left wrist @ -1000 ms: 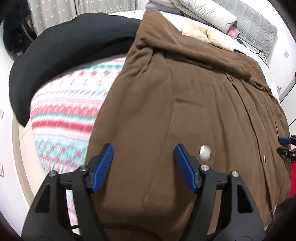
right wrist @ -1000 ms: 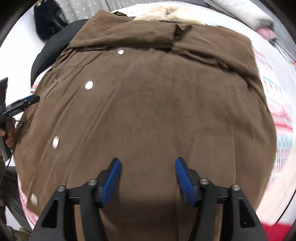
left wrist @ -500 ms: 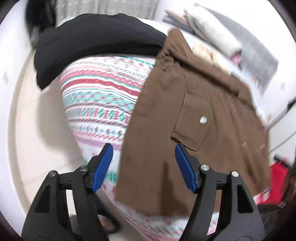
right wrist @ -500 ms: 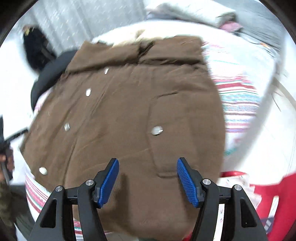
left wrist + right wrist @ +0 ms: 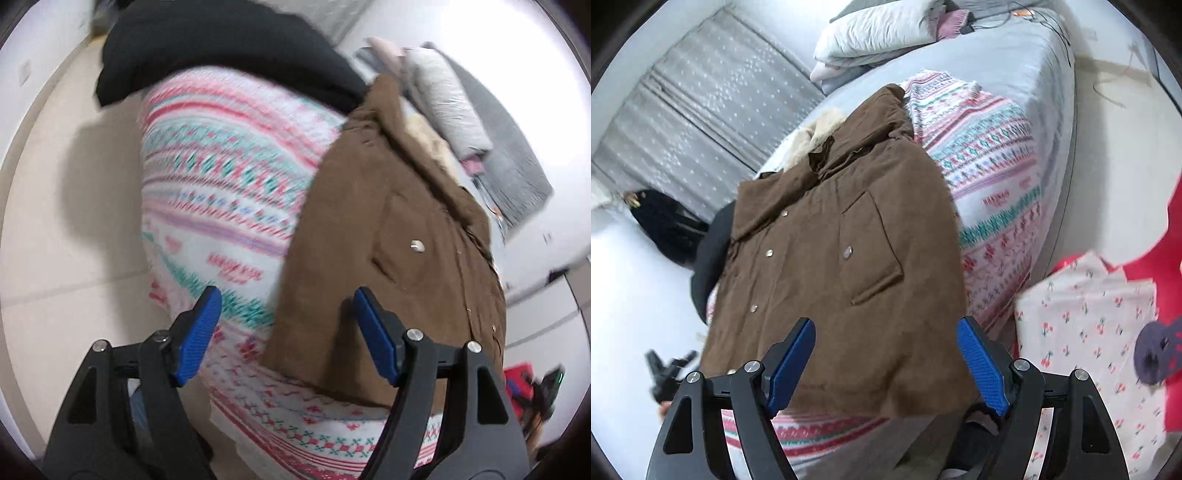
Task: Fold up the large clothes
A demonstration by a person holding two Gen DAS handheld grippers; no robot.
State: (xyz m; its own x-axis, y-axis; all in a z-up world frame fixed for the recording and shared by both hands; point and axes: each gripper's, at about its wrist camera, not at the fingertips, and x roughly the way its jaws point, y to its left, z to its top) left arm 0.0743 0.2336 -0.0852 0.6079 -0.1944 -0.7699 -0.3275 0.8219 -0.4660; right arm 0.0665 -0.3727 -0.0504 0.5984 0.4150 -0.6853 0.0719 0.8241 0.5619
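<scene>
Both hand-held grippers, left and right, pulled back, jaws wide, empty. Brown corduroy coat flat on patterned bed blanket. Smoothing apparently done; folding next.

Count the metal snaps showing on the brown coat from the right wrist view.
4. On the brown coat, three run down the front edge: top, middle, lower. One sits on the pocket. More may be hidden near the hem or under the collar.
</scene>
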